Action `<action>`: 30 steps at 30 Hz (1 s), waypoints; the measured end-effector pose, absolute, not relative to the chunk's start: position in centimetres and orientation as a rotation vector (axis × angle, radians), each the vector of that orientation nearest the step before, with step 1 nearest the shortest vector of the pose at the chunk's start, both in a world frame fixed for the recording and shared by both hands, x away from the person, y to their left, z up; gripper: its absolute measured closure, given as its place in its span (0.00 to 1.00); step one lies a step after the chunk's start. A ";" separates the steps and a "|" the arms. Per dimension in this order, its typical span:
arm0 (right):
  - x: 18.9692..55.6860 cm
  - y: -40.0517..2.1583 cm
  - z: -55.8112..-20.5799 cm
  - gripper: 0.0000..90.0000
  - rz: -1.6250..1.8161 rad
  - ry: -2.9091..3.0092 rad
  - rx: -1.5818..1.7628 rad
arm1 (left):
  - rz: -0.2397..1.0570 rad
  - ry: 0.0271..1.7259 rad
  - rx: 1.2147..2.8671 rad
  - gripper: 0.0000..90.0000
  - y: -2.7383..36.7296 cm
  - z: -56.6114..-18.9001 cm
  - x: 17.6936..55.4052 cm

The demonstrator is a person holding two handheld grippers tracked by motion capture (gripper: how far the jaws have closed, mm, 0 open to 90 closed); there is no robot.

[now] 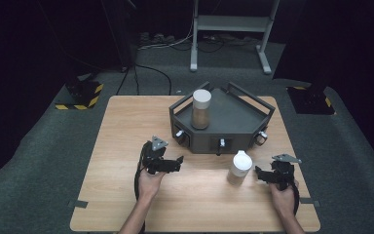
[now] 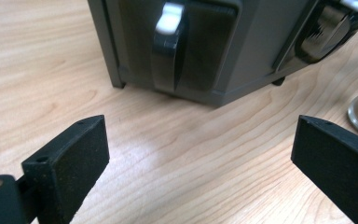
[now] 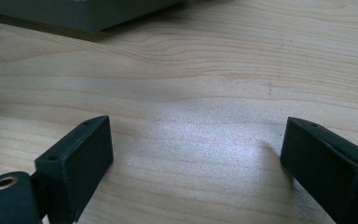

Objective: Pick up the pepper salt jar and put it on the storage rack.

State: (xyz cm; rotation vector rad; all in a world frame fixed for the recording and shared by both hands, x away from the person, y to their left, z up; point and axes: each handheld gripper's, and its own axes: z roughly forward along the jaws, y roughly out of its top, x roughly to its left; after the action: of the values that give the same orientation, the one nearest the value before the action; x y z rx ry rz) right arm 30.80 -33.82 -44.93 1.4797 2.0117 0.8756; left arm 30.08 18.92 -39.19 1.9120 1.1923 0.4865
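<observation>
Resting on a light wooden table: one dark grey angular tray with knobbed drawer fronts, set toward the far edge. Item one, a white-capped jar of brown contents, upright on the tray's left part. Item two, a second white-capped jar, upright on the bare table in front of the tray, just beside the right gripper. Right gripper: jaws spread wide, nothing between them, low over the wood. Left gripper: jaws likewise released and empty, pointing at the tray's front, near a drawer knob.
</observation>
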 end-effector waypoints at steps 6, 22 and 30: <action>30.8 -33.8 -44.9 0.10 0.875 2.012 1.480 | 0.479 1.215 1.923 0.05 19.0 -40.3 30.1; 30.8 -33.8 -44.9 0.10 0.876 2.012 1.480 | 0.470 1.244 1.956 0.05 18.4 -42.5 30.6; 30.8 -33.8 -44.9 0.10 0.875 2.012 1.480 | 0.469 1.268 1.949 0.05 18.5 -43.6 30.7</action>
State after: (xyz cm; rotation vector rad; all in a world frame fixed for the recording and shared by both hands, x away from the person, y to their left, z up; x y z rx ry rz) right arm 30.81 -33.82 -44.92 1.4795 2.0119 0.8753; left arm 30.70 18.48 -43.58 1.9489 1.2681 0.4688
